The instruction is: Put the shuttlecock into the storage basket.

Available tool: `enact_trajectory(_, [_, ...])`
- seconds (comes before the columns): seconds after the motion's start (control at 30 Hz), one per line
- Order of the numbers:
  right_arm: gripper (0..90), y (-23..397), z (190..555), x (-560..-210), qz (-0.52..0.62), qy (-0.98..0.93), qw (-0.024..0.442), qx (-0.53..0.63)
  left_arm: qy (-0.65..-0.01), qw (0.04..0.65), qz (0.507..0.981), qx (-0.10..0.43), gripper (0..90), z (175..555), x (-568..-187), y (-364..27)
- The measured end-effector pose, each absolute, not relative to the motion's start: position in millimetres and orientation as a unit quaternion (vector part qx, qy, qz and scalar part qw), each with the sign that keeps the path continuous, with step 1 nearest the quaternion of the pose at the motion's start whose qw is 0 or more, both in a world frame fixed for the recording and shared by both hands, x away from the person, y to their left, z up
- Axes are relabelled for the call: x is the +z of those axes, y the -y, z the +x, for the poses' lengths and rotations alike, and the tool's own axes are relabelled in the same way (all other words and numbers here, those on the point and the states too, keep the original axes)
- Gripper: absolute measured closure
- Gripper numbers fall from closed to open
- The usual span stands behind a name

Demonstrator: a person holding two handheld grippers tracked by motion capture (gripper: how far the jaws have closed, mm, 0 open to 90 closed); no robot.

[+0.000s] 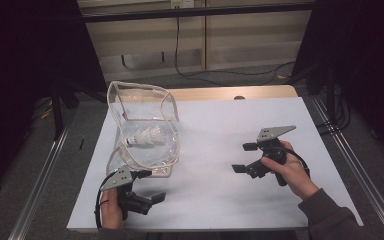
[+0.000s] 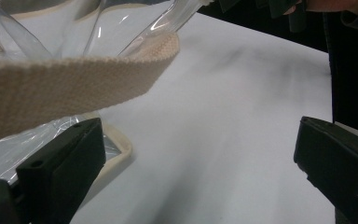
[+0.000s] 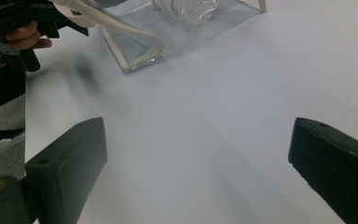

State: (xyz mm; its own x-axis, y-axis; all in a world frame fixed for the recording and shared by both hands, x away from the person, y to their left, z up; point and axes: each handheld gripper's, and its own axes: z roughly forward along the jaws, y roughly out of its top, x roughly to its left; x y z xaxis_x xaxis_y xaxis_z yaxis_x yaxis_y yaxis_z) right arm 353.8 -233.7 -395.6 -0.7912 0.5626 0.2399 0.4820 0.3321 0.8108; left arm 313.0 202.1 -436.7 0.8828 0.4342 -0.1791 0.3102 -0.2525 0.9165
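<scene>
A clear, soft plastic bag (image 1: pixel 142 125) with cream fabric edging stands slumped on the white, matte desk (image 1: pixel 220 150), toward ten o'clock of its surface in the high view; its see-through walls are creased and glossy, catching small highlights. Inside it, lying on its side on the bag's floor, is a white feathered shuttlecock (image 1: pixel 147 136), its cone of feathers pointing toward three o'clock. A flat woven cream strap (image 2: pixel 70 81), coarse-ribbed like canvas webbing, arches across the left gripper view just above that gripper's left jaw; whether it touches the jaw cannot be told. The left gripper (image 1: pixel 147 186) sits at seven o'clock on the desk, just beside the bag's near corner, its two blocky black jaws spread wide with nothing between them. The right gripper (image 1: pixel 244 157) is at four o'clock, well apart from the bag, held in a hand (image 1: pixel 292 172) that emerges from a dark sleeve (image 1: pixel 330 217); its jaws also stand wide open and empty over bare white surface. Each gripper carries a grey three-cornered plate on top, and a rounded cream loop of the bag's trim (image 3: pixel 135 44) shows in the right gripper view.
</scene>
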Motion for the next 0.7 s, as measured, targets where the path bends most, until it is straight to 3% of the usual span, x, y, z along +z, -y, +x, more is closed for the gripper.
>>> enact_trajectory(0.7, [3.8, 263.3, 341.1, -415.5, 0.345, -0.800, 0.046, 0.488, -0.234, 0.562, 0.791, 0.055, 2.2, 313.1, -436.9, -201.7])
